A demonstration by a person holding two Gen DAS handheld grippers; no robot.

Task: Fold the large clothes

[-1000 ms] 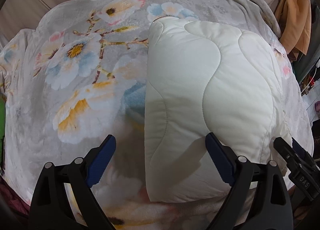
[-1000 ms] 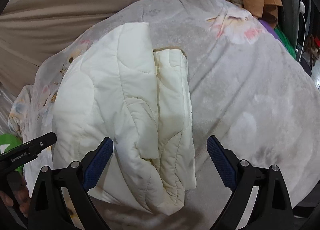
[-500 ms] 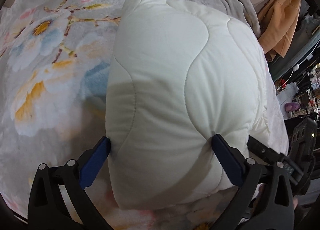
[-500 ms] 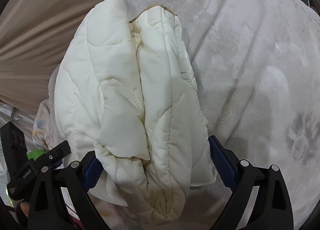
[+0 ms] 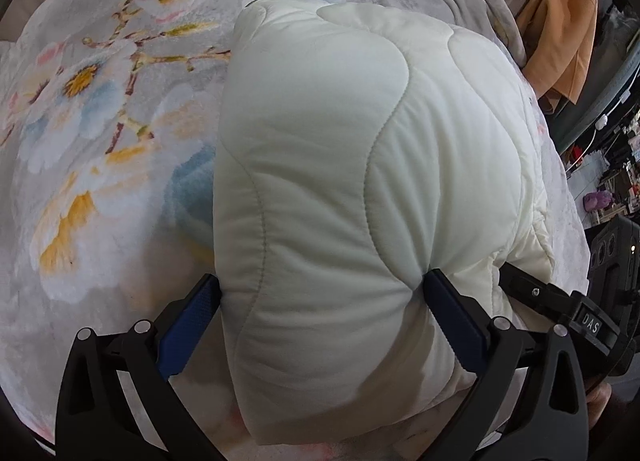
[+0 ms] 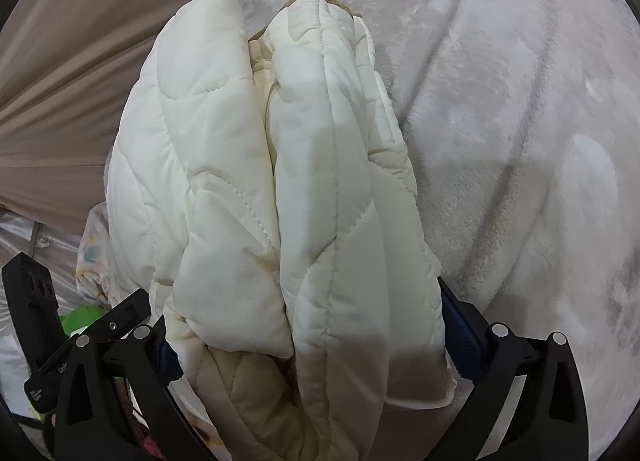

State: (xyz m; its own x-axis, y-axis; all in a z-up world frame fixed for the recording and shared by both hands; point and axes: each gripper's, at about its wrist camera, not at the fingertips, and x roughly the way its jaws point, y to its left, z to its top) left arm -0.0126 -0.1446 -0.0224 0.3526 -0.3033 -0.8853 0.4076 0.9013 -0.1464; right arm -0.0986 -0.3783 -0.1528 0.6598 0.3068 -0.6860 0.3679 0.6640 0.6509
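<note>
A folded cream quilted jacket (image 5: 360,181) lies on a grey floral blanket (image 5: 100,141) on a bed. My left gripper (image 5: 320,297) straddles the near end of the bundle, its blue pads (image 5: 192,313) wide apart and pressing into the padding on both sides. In the right wrist view the jacket (image 6: 280,201) shows its stacked folded layers. My right gripper (image 6: 304,341) also straddles the bundle's end, jaws wide, its left pad mostly hidden by fabric. Each gripper shows at the edge of the other's view.
An orange garment (image 5: 560,41) hangs at the back right. A tan sheet (image 6: 60,81) lies along the bed's far side. Cluttered shelves and floor items (image 5: 600,189) sit beyond the bed's right edge. Grey blanket (image 6: 520,141) spreads right of the jacket.
Both grippers moved forward from in front of the jacket until its near end sits between their open jaws. The bundle is squeezed and bulges upward.
</note>
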